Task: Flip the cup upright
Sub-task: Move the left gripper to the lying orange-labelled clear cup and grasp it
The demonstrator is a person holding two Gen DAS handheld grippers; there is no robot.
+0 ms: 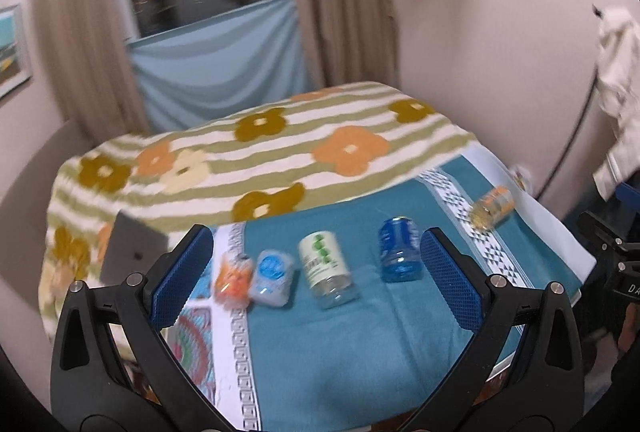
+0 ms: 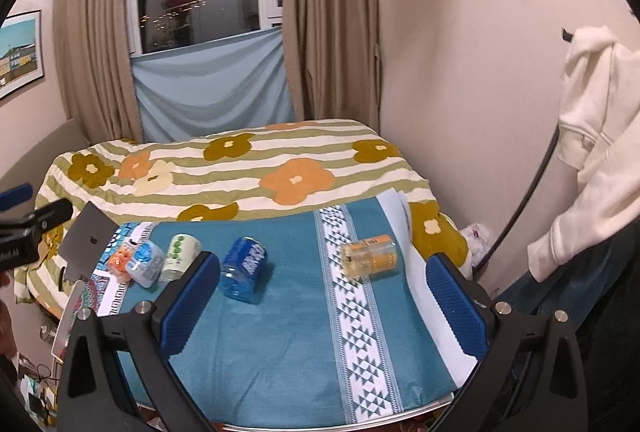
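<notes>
Several plastic cups lie on their sides on a teal cloth (image 1: 340,352) (image 2: 280,332): an orange cup (image 1: 233,280) (image 2: 120,261), a light blue cup (image 1: 272,278) (image 2: 146,264), a white and green cup (image 1: 326,268) (image 2: 180,256), a dark blue cup (image 1: 400,250) (image 2: 243,266), and a yellow-orange cup (image 1: 492,207) (image 2: 370,256) at the right on the white patterned stripe. My left gripper (image 1: 316,288) is open and empty, above the cloth in front of the row. My right gripper (image 2: 324,308) is open and empty, in front of the dark blue and yellow-orange cups.
A bed with a flowered striped blanket (image 1: 260,152) (image 2: 240,168) lies behind the cloth. A grey laptop (image 1: 132,252) (image 2: 86,236) rests at the left. A white hoodie (image 2: 596,136) hangs at the right by the wall. Curtains and a window are behind.
</notes>
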